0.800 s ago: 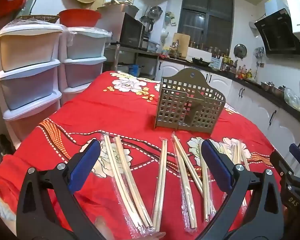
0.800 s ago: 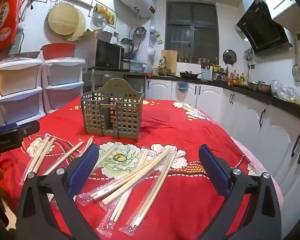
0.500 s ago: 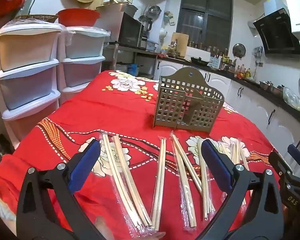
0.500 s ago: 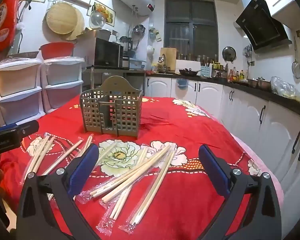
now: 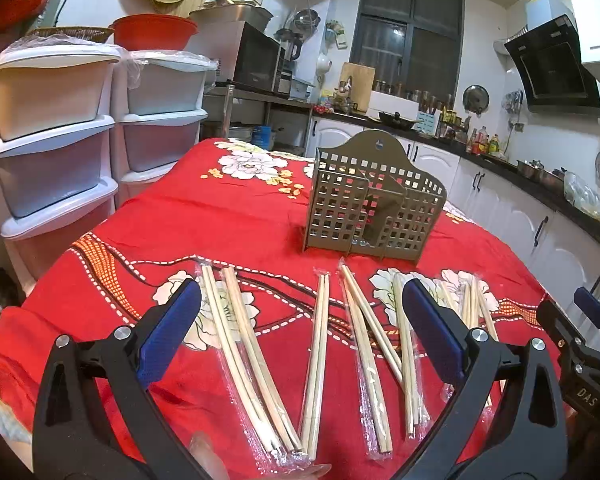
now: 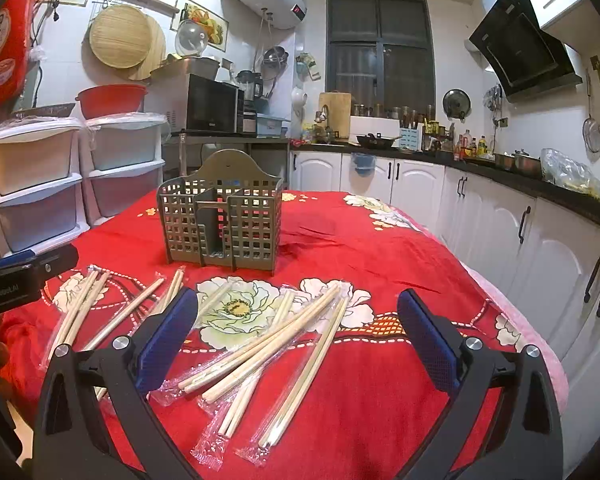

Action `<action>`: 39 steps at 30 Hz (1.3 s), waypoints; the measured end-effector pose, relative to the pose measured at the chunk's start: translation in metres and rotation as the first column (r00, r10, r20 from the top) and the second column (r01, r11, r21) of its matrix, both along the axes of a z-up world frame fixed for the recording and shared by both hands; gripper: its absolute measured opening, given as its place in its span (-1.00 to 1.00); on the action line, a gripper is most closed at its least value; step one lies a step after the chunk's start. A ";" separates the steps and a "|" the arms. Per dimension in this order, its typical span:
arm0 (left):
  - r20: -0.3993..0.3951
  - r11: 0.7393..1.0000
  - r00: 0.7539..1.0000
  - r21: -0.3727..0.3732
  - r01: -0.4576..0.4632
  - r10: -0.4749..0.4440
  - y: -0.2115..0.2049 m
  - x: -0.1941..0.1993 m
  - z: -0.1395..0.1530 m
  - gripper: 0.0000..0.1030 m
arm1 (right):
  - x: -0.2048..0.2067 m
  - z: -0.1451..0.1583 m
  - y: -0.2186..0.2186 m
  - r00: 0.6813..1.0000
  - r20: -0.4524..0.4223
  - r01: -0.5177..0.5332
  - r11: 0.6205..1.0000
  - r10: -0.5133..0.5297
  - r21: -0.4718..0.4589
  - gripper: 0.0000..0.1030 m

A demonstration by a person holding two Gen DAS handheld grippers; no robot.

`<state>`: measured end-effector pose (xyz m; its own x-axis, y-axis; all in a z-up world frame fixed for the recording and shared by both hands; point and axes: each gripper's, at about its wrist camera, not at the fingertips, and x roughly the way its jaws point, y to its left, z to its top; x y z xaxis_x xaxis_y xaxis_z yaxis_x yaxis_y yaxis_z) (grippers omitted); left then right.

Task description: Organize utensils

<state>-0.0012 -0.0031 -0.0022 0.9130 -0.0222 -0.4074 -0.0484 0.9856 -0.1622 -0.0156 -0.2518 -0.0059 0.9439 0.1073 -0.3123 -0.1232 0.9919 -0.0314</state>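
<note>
Wooden chopsticks [image 6: 260, 354] lie loose near the caddy [image 6: 220, 216]; both grippers, left gripper [image 5: 300, 328] and right gripper [image 6: 298, 330], gape wide and empty, so I'd pinch one wrapped pair mid-length.

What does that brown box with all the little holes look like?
The utensil holder is a grey-brown caddy, plastic by the look of it, with square-holed grid walls. Its back panel rises taller, into a curved top with a small hanging hole. Inner walls split it into compartments, which look empty. It stands upright on the red flowered tablecloth, beyond the wrapped chopsticks, touching none.
</note>
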 end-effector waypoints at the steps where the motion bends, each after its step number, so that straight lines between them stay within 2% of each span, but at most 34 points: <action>1: -0.001 1.000 1.000 0.003 -0.003 0.003 0.000 0.000 0.000 0.80 | 0.000 0.000 -0.001 1.000 0.001 -0.001 1.000 0.001 0.003 0.88; 39: -0.005 1.000 1.000 0.006 0.015 -0.015 -0.001 0.002 -0.004 0.80 | -0.002 -0.002 0.002 1.000 0.001 0.000 1.000 0.000 0.006 0.88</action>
<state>0.0005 -0.0043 -0.0059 0.9104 -0.0336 -0.4123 -0.0340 0.9872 -0.1556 -0.0181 -0.2494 -0.0076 0.9441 0.1096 -0.3109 -0.1234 0.9920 -0.0252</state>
